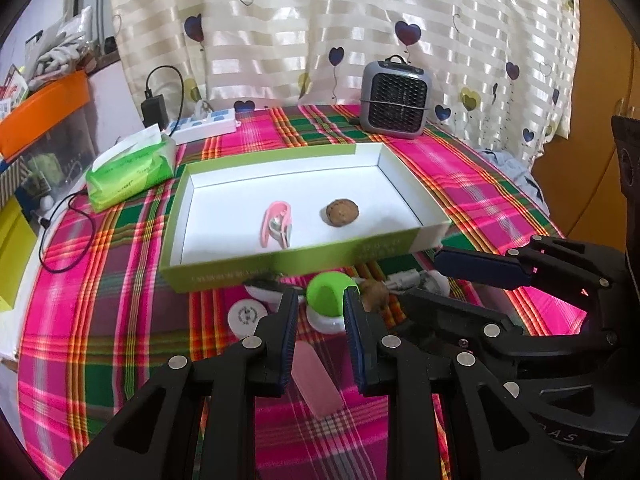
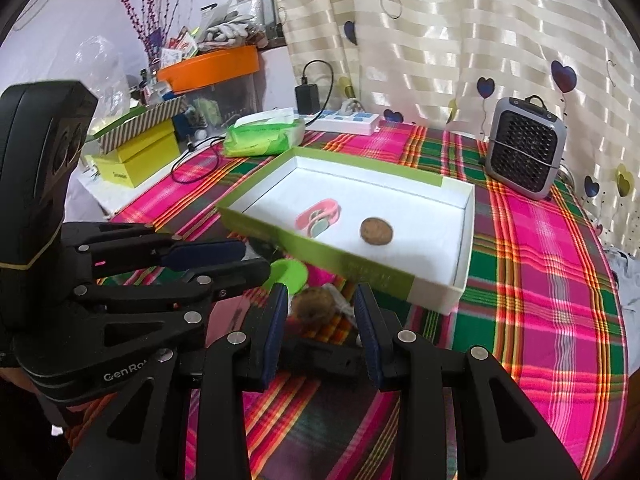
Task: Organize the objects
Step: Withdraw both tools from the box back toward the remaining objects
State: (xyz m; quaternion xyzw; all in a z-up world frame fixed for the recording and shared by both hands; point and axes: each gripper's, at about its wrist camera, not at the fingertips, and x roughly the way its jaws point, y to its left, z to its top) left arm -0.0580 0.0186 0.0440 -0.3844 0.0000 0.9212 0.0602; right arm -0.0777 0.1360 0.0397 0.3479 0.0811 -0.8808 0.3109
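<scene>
Both grippers hover side by side over loose items on a plaid cloth, just in front of the box (image 1: 304, 258) meant to collect them. The left gripper (image 1: 322, 304), jaws narrow, frames a green dome (image 1: 326, 294) without touching it. The right gripper (image 2: 322, 304), wider, frames a brown nut (image 2: 314, 302). A pink clip (image 1: 276, 224) and another nut (image 1: 342, 212) lie inside.

A shallow green-and-white cardboard box (image 1: 400, 184) lies mid-tabletop on the pink-and-green plaid cloth (image 1: 480, 184). In it, a pink plastic clip (image 1: 276, 224) sits left of a brown round walnut (image 1: 342, 212), the two apart. Far right of the box stands a grey mesh-fronted heater (image 1: 394, 98); far left lie a green tissue pack (image 1: 132, 168) and, behind it, a white power strip (image 1: 206, 122). Near the box's front wall sit a green-domed white-based gadget (image 1: 326, 300), a second walnut (image 1: 375, 294) just right of it, and a white round disc (image 1: 247, 314) to its left.
</scene>
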